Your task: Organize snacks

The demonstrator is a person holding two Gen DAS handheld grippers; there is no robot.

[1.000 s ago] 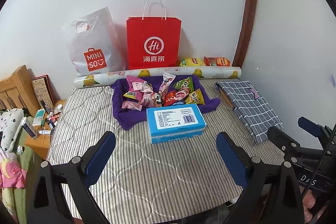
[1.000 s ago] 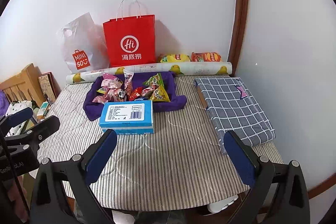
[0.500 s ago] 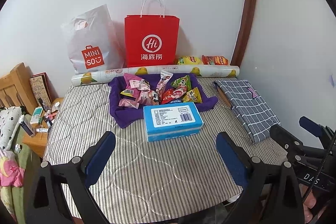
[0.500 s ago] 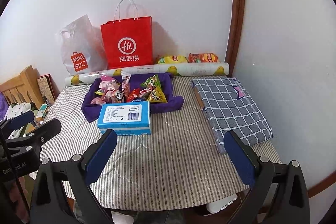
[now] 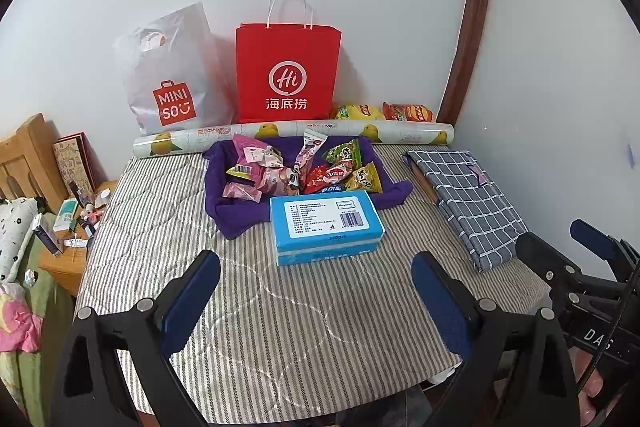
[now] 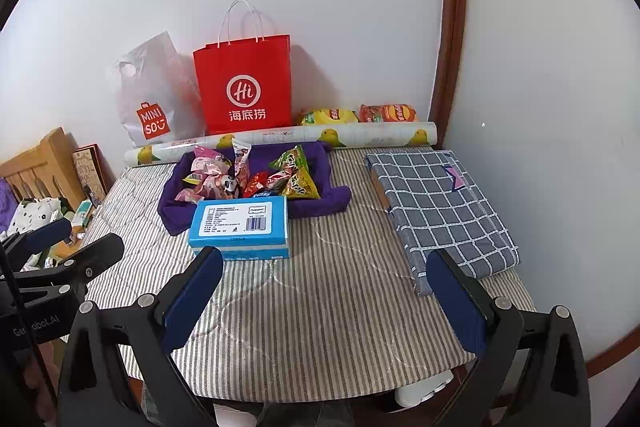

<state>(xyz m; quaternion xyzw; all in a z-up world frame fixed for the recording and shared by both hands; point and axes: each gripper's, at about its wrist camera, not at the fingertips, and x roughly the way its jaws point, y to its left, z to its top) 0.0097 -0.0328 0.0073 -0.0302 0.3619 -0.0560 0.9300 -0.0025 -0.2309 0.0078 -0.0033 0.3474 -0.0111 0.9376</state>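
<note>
Several snack packets lie heaped on a purple cloth [image 5: 236,215] at the back of the striped tabletop [image 5: 280,327]: pink ones [image 5: 252,171] on the left, green and red ones [image 5: 348,155] on the right. A blue box [image 5: 324,223] sits in front of the heap, overlapping the cloth's front edge. Two chip bags [image 5: 356,111] lie against the wall behind a printed roll. My left gripper [image 5: 316,291] hovers open over the table's front, empty. My right gripper [image 6: 324,287] is open and empty too, to the right of the left one. The snack heap [image 6: 248,175] and the blue box [image 6: 240,223] also show in the right wrist view.
A red paper bag [image 5: 288,75] and a white plastic bag [image 5: 172,83] stand against the back wall behind the printed roll [image 5: 280,133]. A folded checked cloth [image 5: 468,203] lies along the right side by the wall. A low wooden stand [image 5: 60,259] with small items is at the left.
Both views shift only slightly. Nothing on the table has moved, and both grippers stay open.
</note>
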